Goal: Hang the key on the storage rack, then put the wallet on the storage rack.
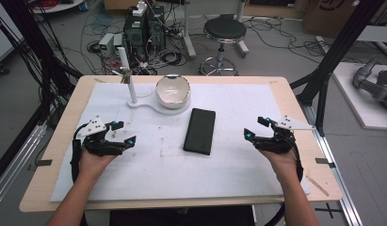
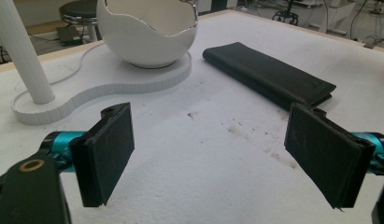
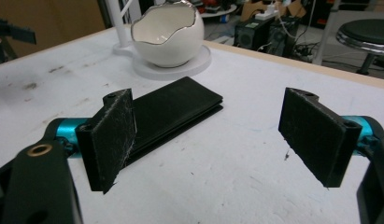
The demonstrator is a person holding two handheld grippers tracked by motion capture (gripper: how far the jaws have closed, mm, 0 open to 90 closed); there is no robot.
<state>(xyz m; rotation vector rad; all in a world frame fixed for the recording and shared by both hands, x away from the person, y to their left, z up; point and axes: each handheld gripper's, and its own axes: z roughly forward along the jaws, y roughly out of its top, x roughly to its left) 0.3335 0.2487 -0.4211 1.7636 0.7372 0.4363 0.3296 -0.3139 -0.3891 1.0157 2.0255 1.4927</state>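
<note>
The fingers (image 3: pixel 112 140) of the right gripper (image 1: pixel 262 127) stood wide apart with nothing between them, pointed across the white tabletop (image 1: pixel 238 174) toward a flat black case (image 1: pixel 199 130) lying just ahead. The left gripper (image 1: pixel 121 133), its fingers (image 2: pixel 105 149) likewise spread and empty, rested on the opposite side, the case lying between the two and apart from both. The case, seemingly a folded wallet or cover, lay flat near the middle of the tabletop, short of a white egg-shaped bowl (image 1: pixel 172 90) on a stand (image 1: pixel 149 105) with an upright post (image 1: pixel 127 75). It looked light and fairly stiff, with a matt surface unlikely to slip, though its low profile left little edge to catch. The likeliest hold appeared to be across its narrow width, pinching the two long edges, or lifting at one short end. The bowl behind looked thin-walled and fragile.
</note>
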